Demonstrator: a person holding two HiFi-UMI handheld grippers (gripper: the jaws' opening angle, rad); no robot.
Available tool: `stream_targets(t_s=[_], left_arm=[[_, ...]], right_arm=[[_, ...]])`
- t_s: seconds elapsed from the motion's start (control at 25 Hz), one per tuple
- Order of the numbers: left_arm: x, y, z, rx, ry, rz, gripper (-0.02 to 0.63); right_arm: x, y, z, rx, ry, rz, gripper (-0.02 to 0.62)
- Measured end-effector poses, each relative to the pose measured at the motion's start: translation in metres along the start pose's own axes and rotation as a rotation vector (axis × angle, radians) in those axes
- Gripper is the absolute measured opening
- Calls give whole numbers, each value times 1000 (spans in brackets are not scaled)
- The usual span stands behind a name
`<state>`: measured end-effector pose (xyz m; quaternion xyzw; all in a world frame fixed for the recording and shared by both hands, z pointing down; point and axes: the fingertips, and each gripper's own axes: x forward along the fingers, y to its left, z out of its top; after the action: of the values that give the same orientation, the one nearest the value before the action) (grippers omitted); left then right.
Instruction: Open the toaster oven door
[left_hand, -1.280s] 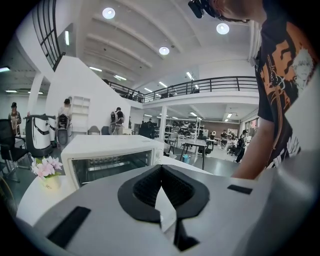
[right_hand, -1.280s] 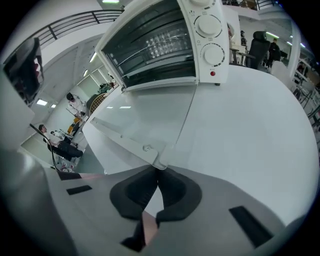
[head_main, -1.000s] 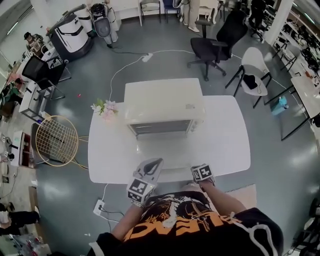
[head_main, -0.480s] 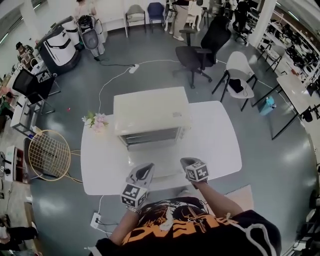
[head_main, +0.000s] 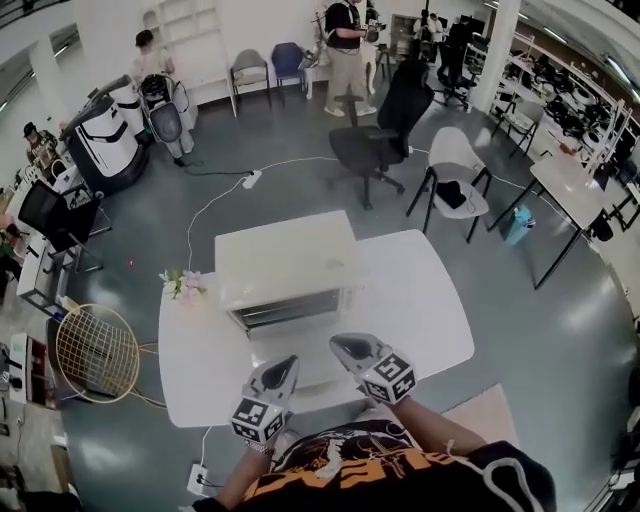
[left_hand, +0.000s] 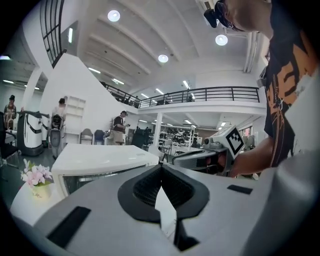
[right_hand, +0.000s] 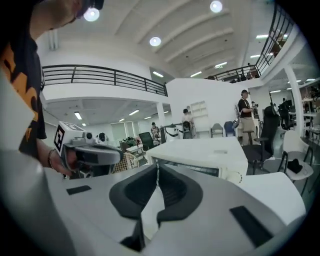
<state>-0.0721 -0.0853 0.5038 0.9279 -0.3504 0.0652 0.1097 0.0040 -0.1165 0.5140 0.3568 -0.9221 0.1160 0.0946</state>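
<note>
White toaster oven is sitting closed mid-frame; I'm holding left gripper and right gripper pinched together and empty, so I'm needing one spread apart first.

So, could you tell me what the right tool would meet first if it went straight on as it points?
Most likely the toaster oven door: the right tool, shut and empty, points at it across the table. Nothing else shows between them, though depth is unclear.
</note>
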Motion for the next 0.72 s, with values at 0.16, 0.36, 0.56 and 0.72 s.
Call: stream_targets(t_s=[0.16,0.36,0.56,0.72], left_arm=[[3,-9,13,36,-9,-42,23],[-1,-17,40,57,-70,-49,22],[-20,-22,73,105,-148,-22,23],[-29,-25,119,146,-232,-23,22]], right_arm=[[-15,16,33,-64,-54,16,20],[-30,24,63,-75,-123,19,14],[-32,38,84,-66,-205,49,14],[-37,44,118,-125,-282,63,14]])
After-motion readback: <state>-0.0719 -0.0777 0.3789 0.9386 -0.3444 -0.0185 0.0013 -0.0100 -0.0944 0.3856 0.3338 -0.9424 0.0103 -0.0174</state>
